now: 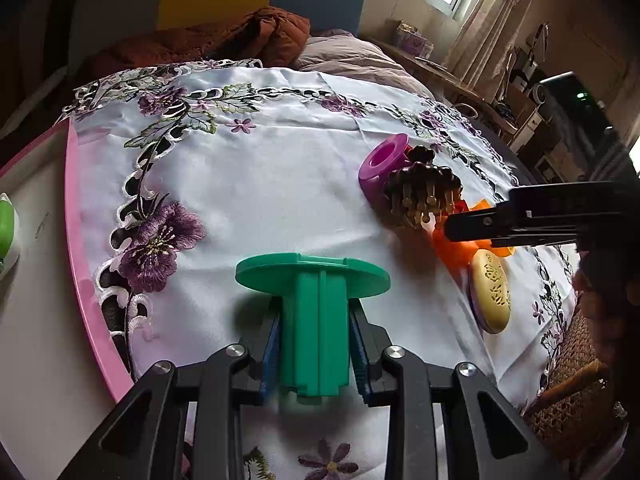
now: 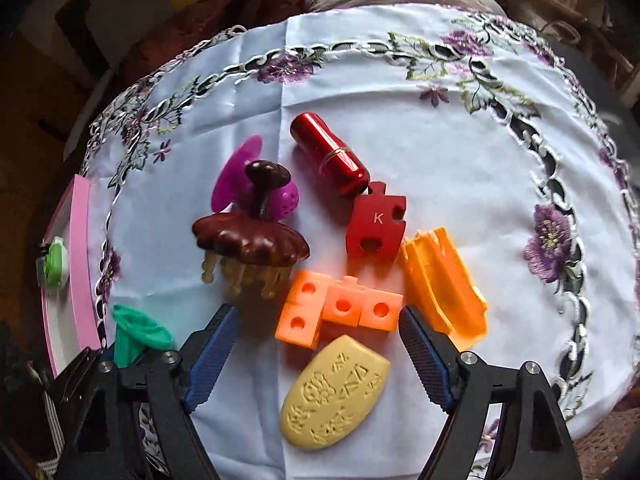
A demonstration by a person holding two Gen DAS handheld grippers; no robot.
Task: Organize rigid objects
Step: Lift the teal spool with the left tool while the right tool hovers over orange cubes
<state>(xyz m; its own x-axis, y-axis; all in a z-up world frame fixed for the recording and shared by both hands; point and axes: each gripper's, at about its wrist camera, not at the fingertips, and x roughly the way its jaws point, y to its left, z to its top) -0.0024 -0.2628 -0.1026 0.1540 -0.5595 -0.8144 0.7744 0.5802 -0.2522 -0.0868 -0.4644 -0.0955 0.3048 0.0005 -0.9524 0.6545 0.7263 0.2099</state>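
My left gripper (image 1: 316,344) is shut on a green spool-shaped piece (image 1: 314,308) and holds it over the white embroidered cloth (image 1: 260,184); the piece also shows at the left of the right wrist view (image 2: 138,334). My right gripper (image 2: 316,340) is open above a cluster of objects: orange linked cubes (image 2: 340,312), a yellow carved oval (image 2: 334,394), an orange channel piece (image 2: 444,280), a red "K" block (image 2: 376,226), a red cylinder (image 2: 328,152), a brown wooden massager (image 2: 250,240) and a purple spool (image 2: 240,172). The cubes lie between its fingers.
A pink-rimmed board (image 1: 86,248) borders the cloth on the left, with a green and white object (image 1: 6,232) beyond it. A bed with brown and grey bedding (image 1: 248,36) lies behind. A wicker chair (image 1: 576,392) stands at the right.
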